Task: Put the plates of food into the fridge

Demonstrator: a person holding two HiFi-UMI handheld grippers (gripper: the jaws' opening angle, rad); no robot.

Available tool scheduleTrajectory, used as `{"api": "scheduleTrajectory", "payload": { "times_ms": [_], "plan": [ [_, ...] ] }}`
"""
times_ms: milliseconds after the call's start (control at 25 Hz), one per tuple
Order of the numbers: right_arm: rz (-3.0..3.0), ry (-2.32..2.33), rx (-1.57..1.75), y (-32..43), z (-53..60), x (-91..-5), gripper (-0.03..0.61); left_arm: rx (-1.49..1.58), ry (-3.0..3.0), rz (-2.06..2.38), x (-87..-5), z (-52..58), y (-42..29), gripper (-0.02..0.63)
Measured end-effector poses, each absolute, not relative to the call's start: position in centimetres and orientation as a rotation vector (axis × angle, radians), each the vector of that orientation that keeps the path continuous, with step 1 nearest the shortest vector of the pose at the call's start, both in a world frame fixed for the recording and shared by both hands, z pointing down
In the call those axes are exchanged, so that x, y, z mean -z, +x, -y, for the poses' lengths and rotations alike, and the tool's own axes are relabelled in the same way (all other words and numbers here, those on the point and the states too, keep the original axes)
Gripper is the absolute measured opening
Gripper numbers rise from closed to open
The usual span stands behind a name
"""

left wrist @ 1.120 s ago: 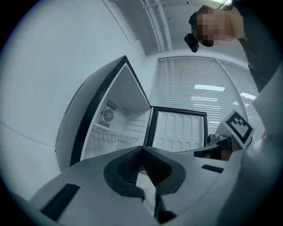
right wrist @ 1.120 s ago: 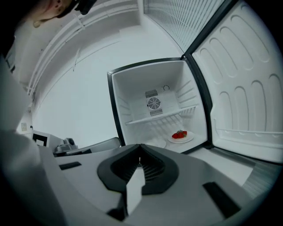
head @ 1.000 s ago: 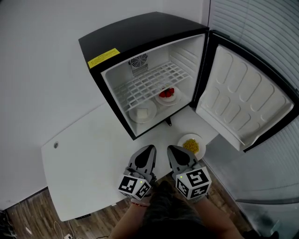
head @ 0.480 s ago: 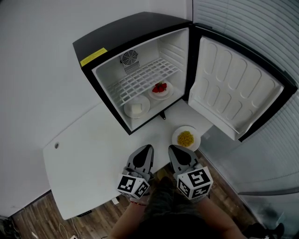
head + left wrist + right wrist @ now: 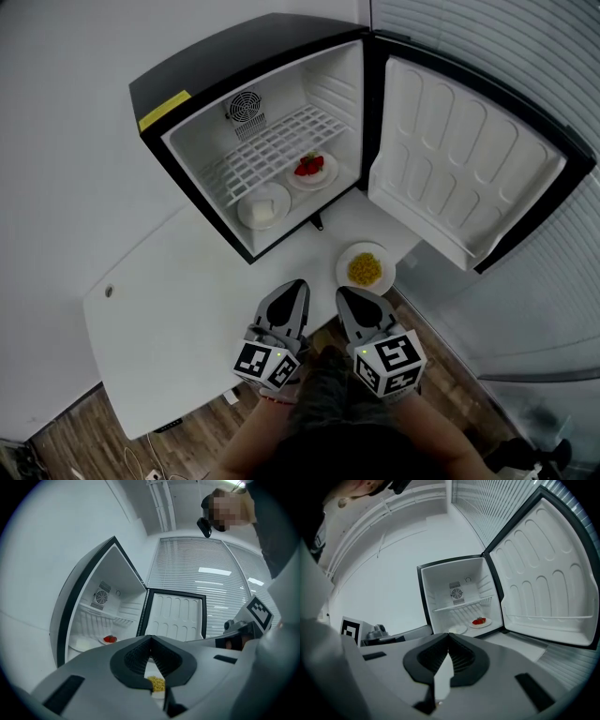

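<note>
While left claw [image 5: 297, 286] and right claw [image 5: 346, 294] are pressed together, empty | corn plate [image 5: 366, 270] lies on bench [image 5: 169, 300] just ahead-right of right claw | advise: spread right claw, pinch near rim, keep level into fridge [image 5: 216, 56]

There are three plates: one plate with red food [image 5: 313, 170], one plate with white food [image 5: 263, 206] and one plate with yellow food [image 5: 366, 269]. Two of them are inside the fridge [image 5: 234, 52] and one is on the table [image 5: 169, 300]. There is one fridge. It has one door [image 5: 459, 159], one wire shelf [image 5: 272, 150], one round fan [image 5: 243, 106] and one yellow sticker [image 5: 164, 110]. There is one table. There are two grippers, the left gripper [image 5: 298, 285] and the right gripper [image 5: 343, 293].
</note>
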State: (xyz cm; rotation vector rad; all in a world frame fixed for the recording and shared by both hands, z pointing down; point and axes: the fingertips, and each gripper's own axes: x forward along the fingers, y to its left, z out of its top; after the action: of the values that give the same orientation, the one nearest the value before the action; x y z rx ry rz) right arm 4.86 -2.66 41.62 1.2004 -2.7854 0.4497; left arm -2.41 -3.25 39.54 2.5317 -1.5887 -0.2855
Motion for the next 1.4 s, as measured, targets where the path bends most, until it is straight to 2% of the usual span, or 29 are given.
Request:
{"api": "scheduleTrajectory", "payload": {
  "times_ms": [320,600,720,880,1160,1400],
  "plan": [
    [2.664,1.276,-0.517,7.5,2.9,-45.8,0.008,0.265,2.517,1.510,-42.0,4.7,-0.2,0.006],
    [2.500,1.423,-0.757,12.3,3.9,-50.9,0.011,0.238,2.519,1.412,-45.4,5.8,2.9,0.006],
    [2.439,1.482,-0.922,14.2,4.6,-53.1,0.094,0.241,2.516,1.389,-46.4,6.1,4.1,0.006],
    [2.369,1.543,-1.154,16.0,6.3,-56.0,0.142,0.242,2.511,1.363,-47.4,6.3,5.6,0.006],
    [2.279,1.588,-1.563,16.4,8.8,-59.8,0.156,0.222,2.514,1.337,-48.4,6.1,6.6,0.006],
    [2.284,1.503,-1.770,14.7,9.4,-60.8,0.155,0.210,2.507,1.351,-48.7,6.1,5.9,0.006]
  ]
}}
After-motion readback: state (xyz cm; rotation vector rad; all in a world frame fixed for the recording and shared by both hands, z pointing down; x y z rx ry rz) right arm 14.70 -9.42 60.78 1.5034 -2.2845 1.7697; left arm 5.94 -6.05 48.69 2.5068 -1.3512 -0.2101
